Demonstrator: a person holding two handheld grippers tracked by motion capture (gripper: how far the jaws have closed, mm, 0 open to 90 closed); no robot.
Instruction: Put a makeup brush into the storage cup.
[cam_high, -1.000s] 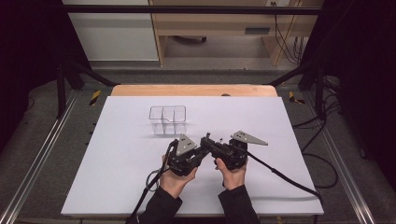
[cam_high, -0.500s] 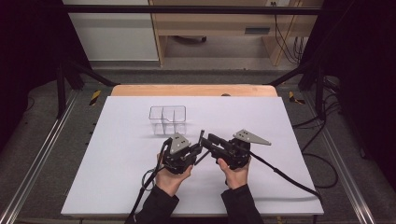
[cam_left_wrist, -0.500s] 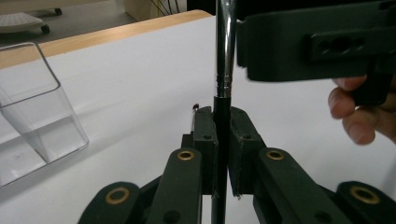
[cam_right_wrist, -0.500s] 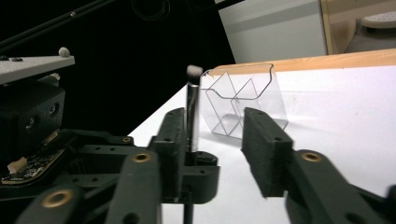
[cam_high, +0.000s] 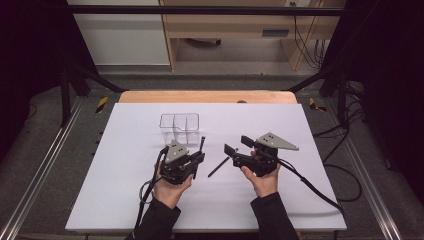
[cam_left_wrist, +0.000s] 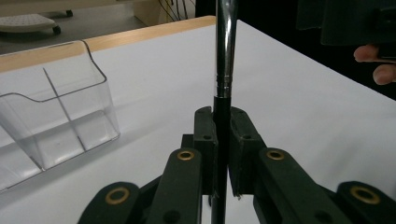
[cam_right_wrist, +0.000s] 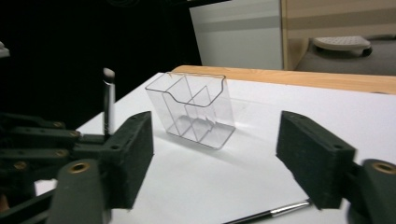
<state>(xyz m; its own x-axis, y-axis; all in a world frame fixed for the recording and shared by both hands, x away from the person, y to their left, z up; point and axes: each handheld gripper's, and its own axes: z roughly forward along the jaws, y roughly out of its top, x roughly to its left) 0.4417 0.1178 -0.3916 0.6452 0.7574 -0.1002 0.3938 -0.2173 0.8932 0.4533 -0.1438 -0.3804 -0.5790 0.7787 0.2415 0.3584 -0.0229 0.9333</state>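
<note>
My left gripper (cam_high: 198, 159) (cam_left_wrist: 222, 122) is shut on a black brush (cam_high: 202, 144) (cam_left_wrist: 225, 56) with a silver ferrule. The brush stands up between the jaws and also appears in the right gripper view (cam_right_wrist: 108, 102). My right gripper (cam_high: 239, 145) (cam_right_wrist: 217, 140) has just been opening its jaws, and nothing is between them. A second thin brush (cam_high: 218, 167) (cam_right_wrist: 273, 212) lies on the white table just below and in front of it. A clear compartment organizer (cam_high: 180, 127) (cam_left_wrist: 51, 121) (cam_right_wrist: 196, 109) stands behind both grippers.
The white table top (cam_high: 125, 190) has a wooden strip (cam_high: 207, 96) along its far edge. Black cables trail from both grippers off the near and right edges. Metal frame rails run along both sides of the table.
The right jaws have gone from shut to open, and a thin brush now lies on the table below them. The two hands have moved apart, the left one going left.
</note>
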